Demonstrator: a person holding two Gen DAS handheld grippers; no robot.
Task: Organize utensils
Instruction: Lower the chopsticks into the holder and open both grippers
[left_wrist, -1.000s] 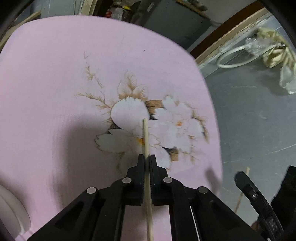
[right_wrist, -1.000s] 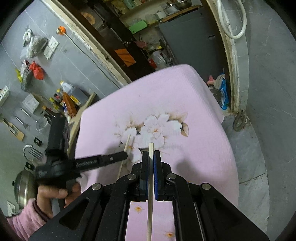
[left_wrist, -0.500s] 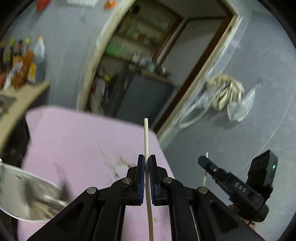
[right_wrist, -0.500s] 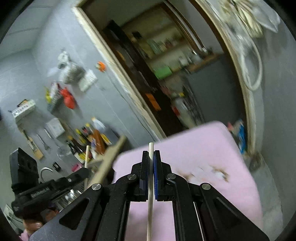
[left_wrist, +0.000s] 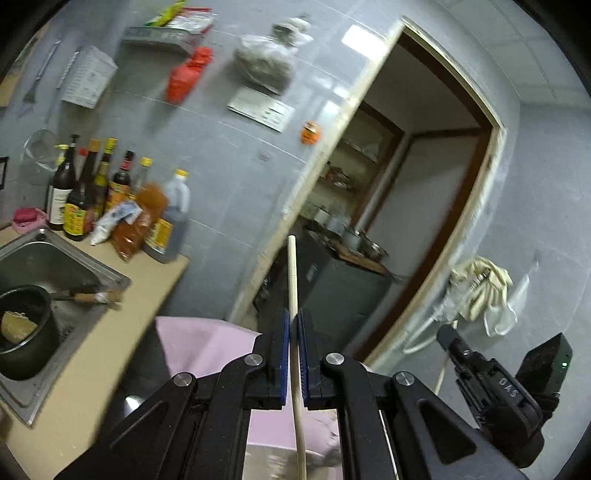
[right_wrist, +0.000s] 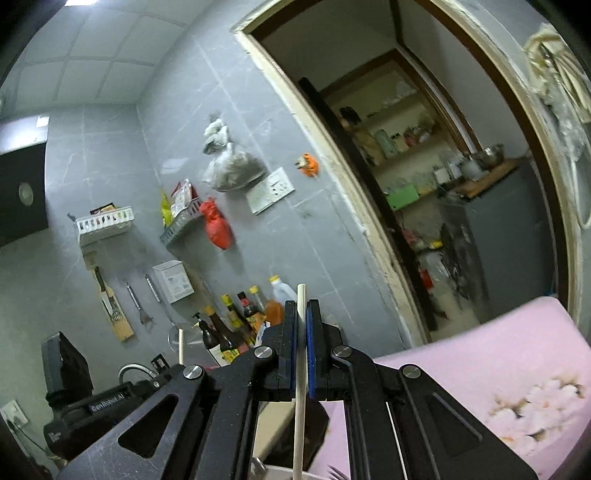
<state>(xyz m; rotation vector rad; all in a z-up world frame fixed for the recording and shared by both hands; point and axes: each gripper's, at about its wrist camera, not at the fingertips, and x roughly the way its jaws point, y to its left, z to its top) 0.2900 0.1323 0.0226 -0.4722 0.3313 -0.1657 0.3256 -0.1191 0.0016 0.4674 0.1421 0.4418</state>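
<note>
My left gripper (left_wrist: 292, 314) is shut on a pale wooden chopstick (left_wrist: 292, 273) that stands upright between its blue pads, tip pointing up at the wall. My right gripper (right_wrist: 301, 304) is shut on a second chopstick (right_wrist: 301, 369), also upright. Each gripper shows in the other's view: the right one (left_wrist: 491, 384) at lower right, the left one (right_wrist: 110, 398) at lower left with its chopstick tip (right_wrist: 181, 345) sticking up. A pale container rim (right_wrist: 280, 472) with a fork tip (right_wrist: 334, 470) shows at the bottom edge of the right wrist view.
A pink flowered tablecloth (right_wrist: 498, 362) lies below, also in the left wrist view (left_wrist: 199, 339). A counter with a steel sink (left_wrist: 55, 266), a black pot (left_wrist: 22, 325) and several sauce bottles (left_wrist: 110, 199) stands left. A doorway (left_wrist: 406, 221) opens ahead.
Both grippers have tilted up from looking down at the tablecloth to looking at the wall and doorway, lifting their chopsticks off the table. Both stay shut on them.
</note>
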